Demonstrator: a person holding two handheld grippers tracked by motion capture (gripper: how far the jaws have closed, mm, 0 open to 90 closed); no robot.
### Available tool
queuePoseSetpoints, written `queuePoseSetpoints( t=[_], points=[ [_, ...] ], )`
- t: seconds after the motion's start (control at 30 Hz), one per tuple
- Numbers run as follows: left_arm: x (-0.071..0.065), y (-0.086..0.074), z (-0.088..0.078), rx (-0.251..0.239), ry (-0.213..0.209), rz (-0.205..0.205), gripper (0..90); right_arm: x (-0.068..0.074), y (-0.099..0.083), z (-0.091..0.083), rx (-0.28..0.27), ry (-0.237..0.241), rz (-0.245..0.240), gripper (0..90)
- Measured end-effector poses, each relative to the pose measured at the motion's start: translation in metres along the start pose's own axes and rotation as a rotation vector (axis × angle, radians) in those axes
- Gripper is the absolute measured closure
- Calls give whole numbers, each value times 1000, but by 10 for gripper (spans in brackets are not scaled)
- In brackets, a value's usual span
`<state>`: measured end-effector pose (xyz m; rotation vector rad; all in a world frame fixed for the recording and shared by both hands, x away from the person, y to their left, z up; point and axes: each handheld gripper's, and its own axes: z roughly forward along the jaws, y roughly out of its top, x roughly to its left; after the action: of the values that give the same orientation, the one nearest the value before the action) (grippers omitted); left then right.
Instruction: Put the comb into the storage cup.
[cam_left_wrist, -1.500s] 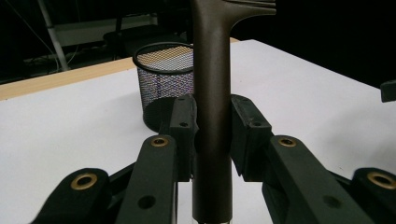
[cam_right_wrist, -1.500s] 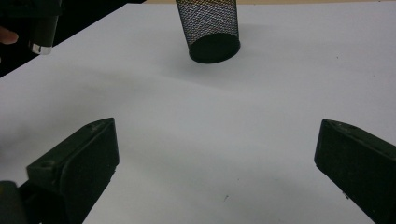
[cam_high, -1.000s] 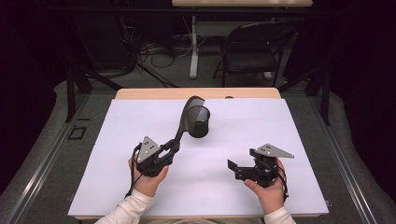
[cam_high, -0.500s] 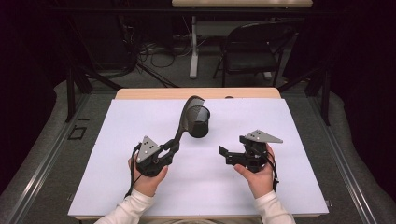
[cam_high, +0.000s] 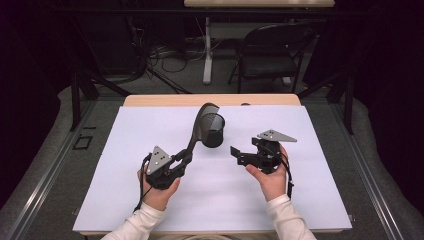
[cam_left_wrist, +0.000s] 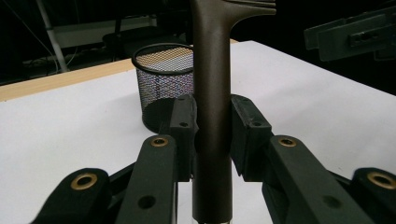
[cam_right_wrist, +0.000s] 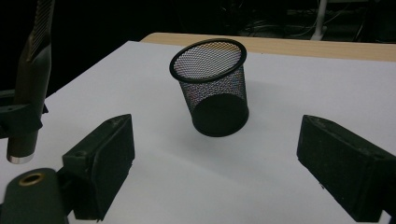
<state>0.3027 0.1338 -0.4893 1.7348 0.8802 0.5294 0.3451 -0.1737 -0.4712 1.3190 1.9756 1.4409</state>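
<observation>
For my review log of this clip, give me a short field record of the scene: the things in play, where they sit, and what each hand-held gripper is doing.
surface: white sheet on a wooden table
cup: black mesh cup, upright on the sheet, empty as far as can be seen
tool: dark long-handled skimmer, mesh head raised beside the cup
left hand-held gripper: shut on the skimmer's handle
right hand-held gripper: open, nothing between the jaws, which have just been closing a little; pointed at the cup
contact: right hand-held gripper apart from the cup

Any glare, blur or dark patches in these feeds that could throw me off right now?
High view: white table cover evenly lit, surroundings nearly black. Left gripper view: spatula handle close and soft, mesh cup sharper, faint sheen on the handle. Right gripper view: cup crisp with a soft shadow at its base; jaws slightly blurred.
</observation>
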Motion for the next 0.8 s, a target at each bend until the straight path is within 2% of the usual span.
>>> queuePoseSetpoints(
  t=[0.13,0.4,0.63,0.8],
  points=[
    [0,0,0,1,-1,1,728,-1,8,5,-4,2,8,110],
    [1,0,0,-3,-2,1,728,-3,20,8,-30,21,60,143],
    [0,0,0,-1,-3,2,728,-5,22,5,-35,43,77,187],
    [-1,-1,1,0,-5,6,728,-8,22,2,-40,76,112,249]
  ],
)
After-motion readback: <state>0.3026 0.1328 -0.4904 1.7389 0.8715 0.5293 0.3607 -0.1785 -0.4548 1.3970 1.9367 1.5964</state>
